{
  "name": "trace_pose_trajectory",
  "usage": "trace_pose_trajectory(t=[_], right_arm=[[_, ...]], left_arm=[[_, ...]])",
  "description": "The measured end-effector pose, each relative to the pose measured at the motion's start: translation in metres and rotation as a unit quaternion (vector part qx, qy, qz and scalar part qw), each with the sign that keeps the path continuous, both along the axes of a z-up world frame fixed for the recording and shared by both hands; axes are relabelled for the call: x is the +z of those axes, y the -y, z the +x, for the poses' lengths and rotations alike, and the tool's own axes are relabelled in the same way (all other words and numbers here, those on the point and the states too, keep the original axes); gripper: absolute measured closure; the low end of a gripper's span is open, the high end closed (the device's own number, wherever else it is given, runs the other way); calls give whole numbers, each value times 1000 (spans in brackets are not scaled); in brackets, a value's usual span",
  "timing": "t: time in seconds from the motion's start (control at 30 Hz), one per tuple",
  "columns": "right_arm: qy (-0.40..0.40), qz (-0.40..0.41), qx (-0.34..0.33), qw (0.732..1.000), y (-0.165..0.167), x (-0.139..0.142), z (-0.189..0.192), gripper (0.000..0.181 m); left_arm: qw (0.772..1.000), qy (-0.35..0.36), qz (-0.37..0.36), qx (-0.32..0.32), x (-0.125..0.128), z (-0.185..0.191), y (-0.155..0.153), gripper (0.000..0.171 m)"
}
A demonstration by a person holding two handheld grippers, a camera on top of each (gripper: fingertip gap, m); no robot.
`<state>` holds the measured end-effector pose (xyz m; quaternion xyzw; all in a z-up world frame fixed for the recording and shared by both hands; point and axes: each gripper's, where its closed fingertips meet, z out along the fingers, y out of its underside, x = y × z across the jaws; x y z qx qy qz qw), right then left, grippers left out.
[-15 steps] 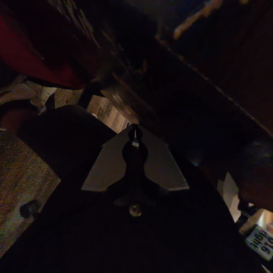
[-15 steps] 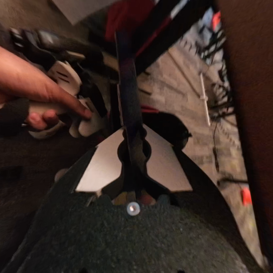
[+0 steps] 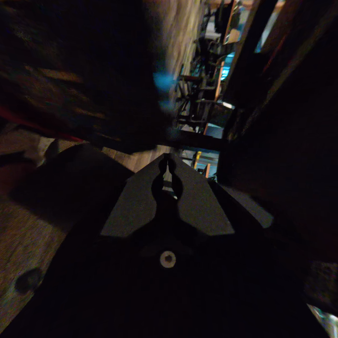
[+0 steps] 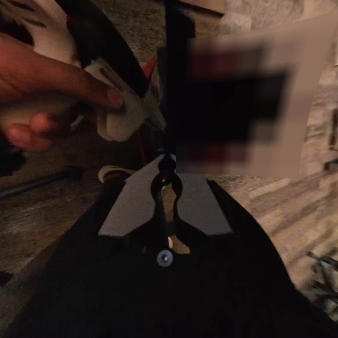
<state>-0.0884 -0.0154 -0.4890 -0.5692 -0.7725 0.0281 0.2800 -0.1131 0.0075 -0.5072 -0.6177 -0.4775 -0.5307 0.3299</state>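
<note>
Grippers both clenched, frames dark and blurred

Left gripper (image 3: 167, 161): tips together, nothing visible between them, held over carpet floor (image 3: 27, 237); dim furniture frames (image 3: 201, 95) beyond.

Right gripper (image 4: 167, 161): tips pinch a thin dark strap (image 4: 170, 91) that runs up from them. Hand (image 4: 54, 91) on a white gripper handle (image 4: 118, 117) just left of the strap.

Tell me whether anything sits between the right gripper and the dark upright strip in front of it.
Nothing visible does. The right gripper looks shut on the dark strip, which rises from its tips. The hand on the other gripper's white handle is off to one side, clear of it.
</note>
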Motion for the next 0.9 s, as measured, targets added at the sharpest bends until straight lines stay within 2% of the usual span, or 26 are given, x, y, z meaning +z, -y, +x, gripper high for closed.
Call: trace_pose_trajectory(t=[0.03,0.1,0.17,0.27,0.3,0.37,0.47,0.57,0.67,0.73,0.8,0.9], right_arm=[[-16,-31,-4,999,1,0,-5,181],[-23,-14,0,1000,-10,11,-5,181],[-35,3,4,999,-17,19,-6,181],[-21,39,-12,999,-36,22,0,181],[-24,31,-13,999,-38,29,2,176],[-17,20,-3,1000,-32,32,7,153],[-2,86,57,995,-22,35,15,147],[15,165,147,975,1,37,26,147],[-17,163,199,966,41,53,35,147],[-66,129,194,970,69,75,41,147],[-122,85,175,973,93,97,49,146],[-192,85,167,963,116,143,59,146]], left_arm=[[1000,-4,6,7,6,-2,-6,171],[1000,-21,8,7,8,-3,-11,171],[1000,-31,-1,-4,0,-1,-11,171],[1000,14,-25,9,-17,-4,-9,171],[999,29,-30,19,-19,-7,-9,171],[998,36,-35,26,-14,-10,-7,171],[999,26,-30,13,5,-9,-3,171],[999,17,-41,-11,21,1,20,171],[991,-39,-104,-74,24,24,71,171],[984,-101,-94,-116,46,41,99,171],[981,-134,-61,-129,77,53,116,171],[976,-185,-15,-112,122,63,131,171]])
